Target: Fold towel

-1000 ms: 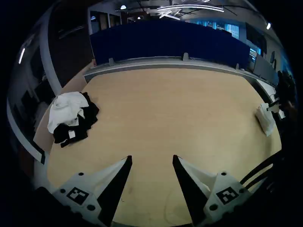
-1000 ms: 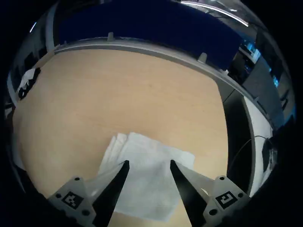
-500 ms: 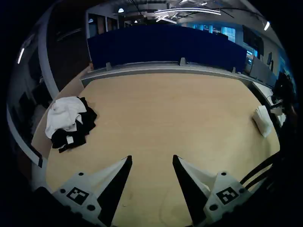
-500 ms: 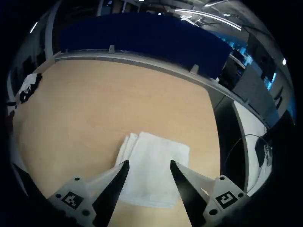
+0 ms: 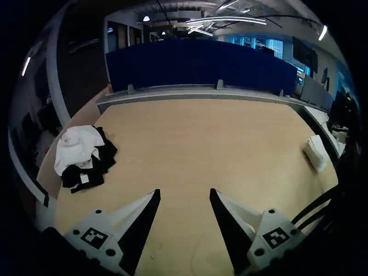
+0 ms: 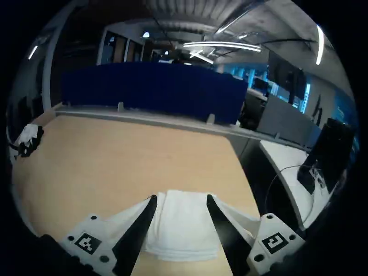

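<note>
A folded white towel lies flat on the wooden table right under my right gripper, which hangs open just above it with a finger on each side. In the left gripper view the same folded towel rests at the table's far right edge. My left gripper is open over bare wood with nothing between its fingers. A heap of white and black cloths sits at the left edge of the table; the right gripper view has that heap small at far left.
A blue partition on a grey rail runs along the table's back edge. Right of the table stand a grey desk with cables and a dark chair. Black cables cross the lower right corner.
The right gripper has tilted up and drawn back, so the towel now sits lower and nearer between its fingers. The left view has shifted slightly; the cloth heap and towel keep their places.
</note>
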Motion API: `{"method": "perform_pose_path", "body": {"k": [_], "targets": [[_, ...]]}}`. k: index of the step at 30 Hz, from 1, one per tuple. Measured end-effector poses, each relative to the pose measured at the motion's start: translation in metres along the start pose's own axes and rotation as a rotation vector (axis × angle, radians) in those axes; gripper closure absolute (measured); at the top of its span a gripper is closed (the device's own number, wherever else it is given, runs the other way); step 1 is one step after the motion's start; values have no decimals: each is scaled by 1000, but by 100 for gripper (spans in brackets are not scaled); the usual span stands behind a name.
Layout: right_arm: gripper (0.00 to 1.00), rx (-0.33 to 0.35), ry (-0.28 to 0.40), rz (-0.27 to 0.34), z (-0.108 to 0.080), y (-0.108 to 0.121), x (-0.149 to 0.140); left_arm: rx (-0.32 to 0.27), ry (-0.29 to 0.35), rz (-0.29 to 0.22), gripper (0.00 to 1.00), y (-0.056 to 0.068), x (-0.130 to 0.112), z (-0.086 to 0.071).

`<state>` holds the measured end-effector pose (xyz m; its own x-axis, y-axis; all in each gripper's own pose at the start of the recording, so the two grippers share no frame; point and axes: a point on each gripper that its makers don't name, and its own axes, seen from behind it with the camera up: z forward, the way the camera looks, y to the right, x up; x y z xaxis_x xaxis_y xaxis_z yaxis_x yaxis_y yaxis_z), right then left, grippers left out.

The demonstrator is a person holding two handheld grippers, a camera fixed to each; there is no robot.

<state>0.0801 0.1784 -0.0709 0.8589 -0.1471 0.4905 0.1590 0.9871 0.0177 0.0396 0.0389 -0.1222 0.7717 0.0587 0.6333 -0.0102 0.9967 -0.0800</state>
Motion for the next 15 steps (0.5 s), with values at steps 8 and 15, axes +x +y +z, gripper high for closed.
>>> {"method": "perform_pose_path", "body": {"k": [8, 15], "targets": [[17, -99, 185, 14, -26, 2, 45, -13, 50, 12, 21, 3, 17, -1], [17, -99, 262, 42, -35, -8, 73, -21, 116, 7, 21, 3, 39, -1]]}}
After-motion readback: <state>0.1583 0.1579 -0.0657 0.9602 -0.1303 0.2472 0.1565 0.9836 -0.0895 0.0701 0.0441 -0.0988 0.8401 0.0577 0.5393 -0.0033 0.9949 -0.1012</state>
